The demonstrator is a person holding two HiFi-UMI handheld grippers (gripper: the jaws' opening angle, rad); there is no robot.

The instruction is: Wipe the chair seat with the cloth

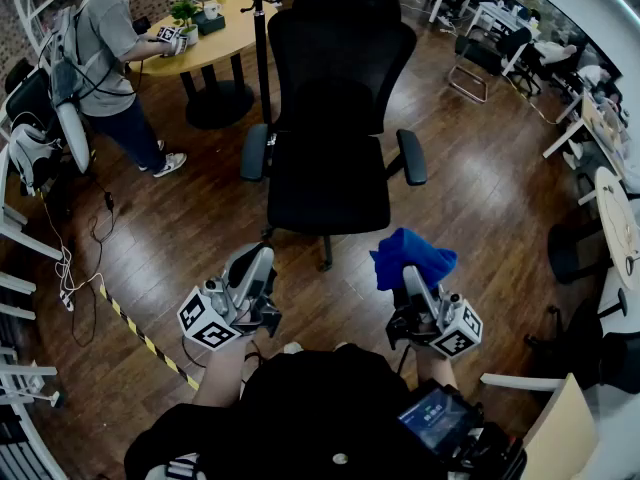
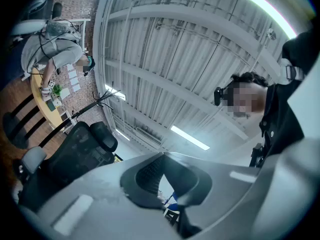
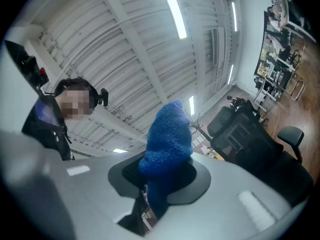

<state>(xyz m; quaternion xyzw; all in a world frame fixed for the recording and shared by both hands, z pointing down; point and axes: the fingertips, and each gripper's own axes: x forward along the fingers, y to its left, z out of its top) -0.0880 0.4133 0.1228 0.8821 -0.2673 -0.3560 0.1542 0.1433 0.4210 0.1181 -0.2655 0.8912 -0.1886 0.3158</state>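
right hand-held gripper (image 1: pixel 412 280), lower right of frame: jaws clamped on the blue cloth (image 1: pixel 412 254), which is bunched above the tips, off the chair (image 1: pixel 335 88). left hand-held gripper (image 1: pixel 255 268), lower left: jaws narrow, nothing in them. both tilt up, so their own cameras see mostly ceiling (image 2: pixel 200 59). black chair sits centre frame just ahead, seat (image 1: pixel 330 183) between its armrests (image 1: pixel 412 158), open floor (image 1: pixel 480 198) between it and the grippers. dark pole (image 1: pixel 262 48) behind the chair, left side. round yellow desk (image 1: pixel 215 43) upper left, person (image 1: pixel 100 38) standing at it. floor is dark wood, yellow-black tape (image 1: pixel 140 333) lower left. chair base (image 1: pixel 325 253) mostly hidden under the seat.
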